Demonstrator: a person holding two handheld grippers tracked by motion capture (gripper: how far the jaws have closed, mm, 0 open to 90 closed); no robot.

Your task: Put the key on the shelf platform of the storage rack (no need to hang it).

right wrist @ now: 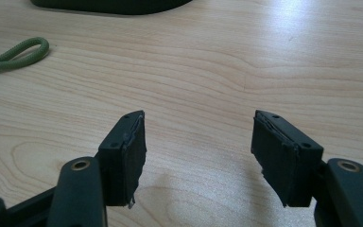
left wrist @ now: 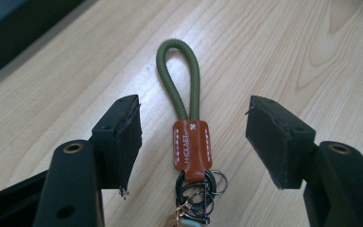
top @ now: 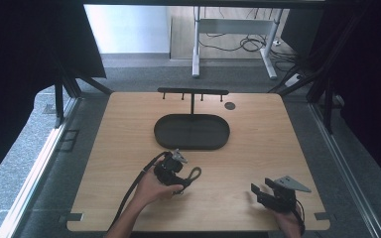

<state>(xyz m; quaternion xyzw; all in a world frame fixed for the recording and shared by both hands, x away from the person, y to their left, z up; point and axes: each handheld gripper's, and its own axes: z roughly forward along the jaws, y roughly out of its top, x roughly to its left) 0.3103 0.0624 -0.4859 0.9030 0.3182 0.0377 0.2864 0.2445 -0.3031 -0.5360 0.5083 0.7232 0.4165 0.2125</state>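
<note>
Currently left tongs (left wrist: 192, 142) gape astride the keychain (left wrist: 191, 146) on the bench (top: 129, 148), pre-grasp; next: close on its leather tab; right tongs (right wrist: 198, 158) wide, empty.

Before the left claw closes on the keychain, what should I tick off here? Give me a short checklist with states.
1. Left claw open: ok.
2. Keychain lying between its jaws: ok.
3. Brown leather tab centred in the gap: ok.
4. Jaw height relative to the tab: cannot tell.
5. Right claw open, apart from the keychain: ok.
6. Black hook stand with bare hooks: ok.
</note>
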